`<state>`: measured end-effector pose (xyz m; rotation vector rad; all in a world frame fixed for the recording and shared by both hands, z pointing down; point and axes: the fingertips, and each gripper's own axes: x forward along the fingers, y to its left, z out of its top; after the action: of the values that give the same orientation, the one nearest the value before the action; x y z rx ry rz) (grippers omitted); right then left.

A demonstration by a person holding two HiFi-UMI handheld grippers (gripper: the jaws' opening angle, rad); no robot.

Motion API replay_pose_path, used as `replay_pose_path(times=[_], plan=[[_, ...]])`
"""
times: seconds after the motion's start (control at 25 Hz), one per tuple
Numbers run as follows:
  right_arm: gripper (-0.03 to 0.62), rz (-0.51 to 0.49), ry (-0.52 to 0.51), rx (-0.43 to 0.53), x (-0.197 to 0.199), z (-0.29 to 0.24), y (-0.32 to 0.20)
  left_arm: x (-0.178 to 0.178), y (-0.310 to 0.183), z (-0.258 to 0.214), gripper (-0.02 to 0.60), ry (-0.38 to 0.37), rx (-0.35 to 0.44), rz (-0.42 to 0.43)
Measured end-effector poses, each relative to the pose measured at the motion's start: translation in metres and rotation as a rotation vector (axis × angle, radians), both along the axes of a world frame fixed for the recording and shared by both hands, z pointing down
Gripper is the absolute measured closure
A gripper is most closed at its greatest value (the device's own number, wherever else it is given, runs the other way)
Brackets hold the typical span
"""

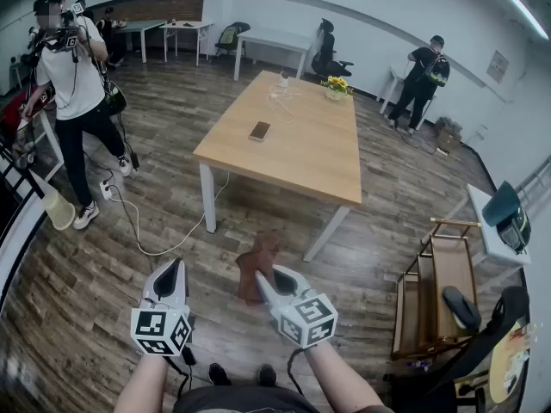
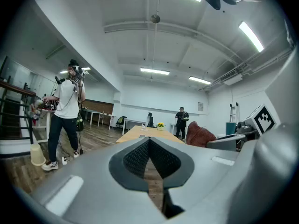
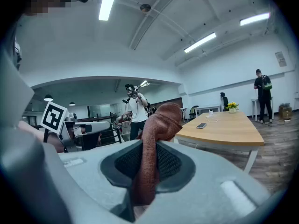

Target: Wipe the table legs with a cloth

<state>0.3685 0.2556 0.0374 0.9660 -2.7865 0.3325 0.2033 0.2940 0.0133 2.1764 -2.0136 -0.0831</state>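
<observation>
In the jaws of the right gripper (image 1: pixel 264 280) a cloth (image 1: pixel 256 261) sits clamped. Beside it the left gripper (image 1: pixel 173 270) is closed, empty.

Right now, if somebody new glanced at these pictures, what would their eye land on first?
Probably the reddish-brown cloth pinched in the right gripper, sticking up between its jaws in the foreground. Beyond it, mid-room, stands the light wooden table on white legs, with a phone lying on top. The left gripper is shut and empty, level with the right one.
</observation>
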Motion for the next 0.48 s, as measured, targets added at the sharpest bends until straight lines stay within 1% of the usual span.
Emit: replay_pose_path(times=[0.28, 0.48], plan=[[0.536, -0.008, 0.021, 0.009, -0.021, -0.001, 0.003, -0.017, 0.005, 0.011, 0.565, 0.031, -0.015, 0.010], [0.534, 0.010, 0.046, -0.022, -0.031, 0.011, 0.005, -0.037, 0.006, 0.024, 0.564, 0.026, -0.044, -0.001]])
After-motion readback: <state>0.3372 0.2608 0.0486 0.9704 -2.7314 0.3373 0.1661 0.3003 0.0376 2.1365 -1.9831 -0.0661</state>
